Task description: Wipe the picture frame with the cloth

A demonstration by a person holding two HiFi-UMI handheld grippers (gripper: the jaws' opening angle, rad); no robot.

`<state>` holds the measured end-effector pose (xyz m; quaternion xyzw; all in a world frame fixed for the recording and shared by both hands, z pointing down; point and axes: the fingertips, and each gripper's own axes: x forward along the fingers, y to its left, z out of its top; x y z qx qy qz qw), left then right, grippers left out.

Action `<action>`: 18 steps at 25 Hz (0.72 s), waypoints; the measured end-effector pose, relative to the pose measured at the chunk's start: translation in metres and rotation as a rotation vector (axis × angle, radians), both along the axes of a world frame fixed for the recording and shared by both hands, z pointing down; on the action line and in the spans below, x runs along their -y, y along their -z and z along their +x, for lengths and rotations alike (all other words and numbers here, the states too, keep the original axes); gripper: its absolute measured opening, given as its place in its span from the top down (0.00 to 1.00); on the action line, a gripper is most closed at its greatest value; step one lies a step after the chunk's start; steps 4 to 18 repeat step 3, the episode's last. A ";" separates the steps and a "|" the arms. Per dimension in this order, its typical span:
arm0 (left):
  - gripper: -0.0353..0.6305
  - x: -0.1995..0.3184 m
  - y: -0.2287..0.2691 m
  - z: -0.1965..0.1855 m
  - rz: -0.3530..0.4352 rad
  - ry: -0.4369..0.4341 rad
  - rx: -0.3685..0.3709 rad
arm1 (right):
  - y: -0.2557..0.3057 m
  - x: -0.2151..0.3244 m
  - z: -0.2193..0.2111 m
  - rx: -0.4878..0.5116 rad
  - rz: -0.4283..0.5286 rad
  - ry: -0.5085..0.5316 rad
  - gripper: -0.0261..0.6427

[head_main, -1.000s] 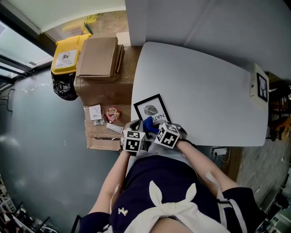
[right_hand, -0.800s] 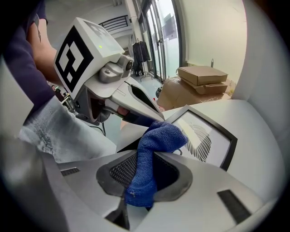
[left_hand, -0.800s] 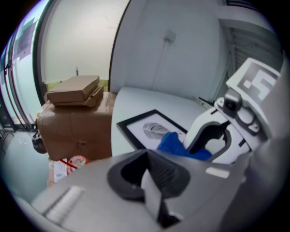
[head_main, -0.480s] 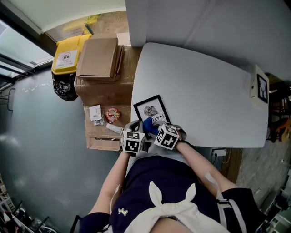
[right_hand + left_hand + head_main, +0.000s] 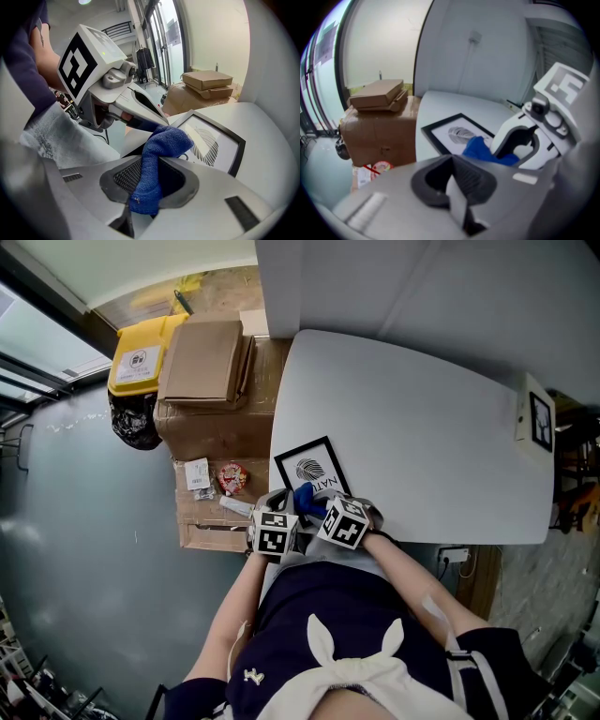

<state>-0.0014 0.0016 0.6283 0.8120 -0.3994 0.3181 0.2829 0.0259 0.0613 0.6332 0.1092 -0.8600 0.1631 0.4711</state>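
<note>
The picture frame (image 5: pixel 311 468) is black with a feather print and lies flat at the near left corner of the white table (image 5: pixel 422 437). My right gripper (image 5: pixel 323 505) is shut on the blue cloth (image 5: pixel 305 495), which bunches up just in front of the frame's near edge. In the right gripper view the cloth (image 5: pixel 157 159) hangs pinched between the jaws, with the frame (image 5: pixel 213 140) right behind it. My left gripper (image 5: pixel 279 502) is close beside the right one, at the table's edge, shut with nothing in it. The left gripper view shows the frame (image 5: pixel 457 132) and the cloth (image 5: pixel 480 149) ahead.
Cardboard boxes (image 5: pixel 211 381) stand to the left of the table, with a yellow bin (image 5: pixel 141 352) beyond them. A lower box holds a red-topped packet (image 5: pixel 231 475). A small framed object (image 5: pixel 537 418) stands at the table's right edge.
</note>
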 end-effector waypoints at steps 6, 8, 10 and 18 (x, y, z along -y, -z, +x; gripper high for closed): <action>0.94 0.000 0.000 0.000 -0.001 0.002 0.000 | 0.000 0.000 0.000 0.004 0.002 -0.004 0.83; 0.94 0.000 0.000 0.000 -0.001 0.002 0.000 | 0.000 0.000 0.000 0.004 0.002 -0.004 0.83; 0.94 0.000 0.000 0.000 -0.001 0.002 0.000 | 0.000 0.000 0.000 0.004 0.002 -0.004 0.83; 0.94 0.000 0.000 0.000 -0.001 0.002 0.000 | 0.000 0.000 0.000 0.004 0.002 -0.004 0.83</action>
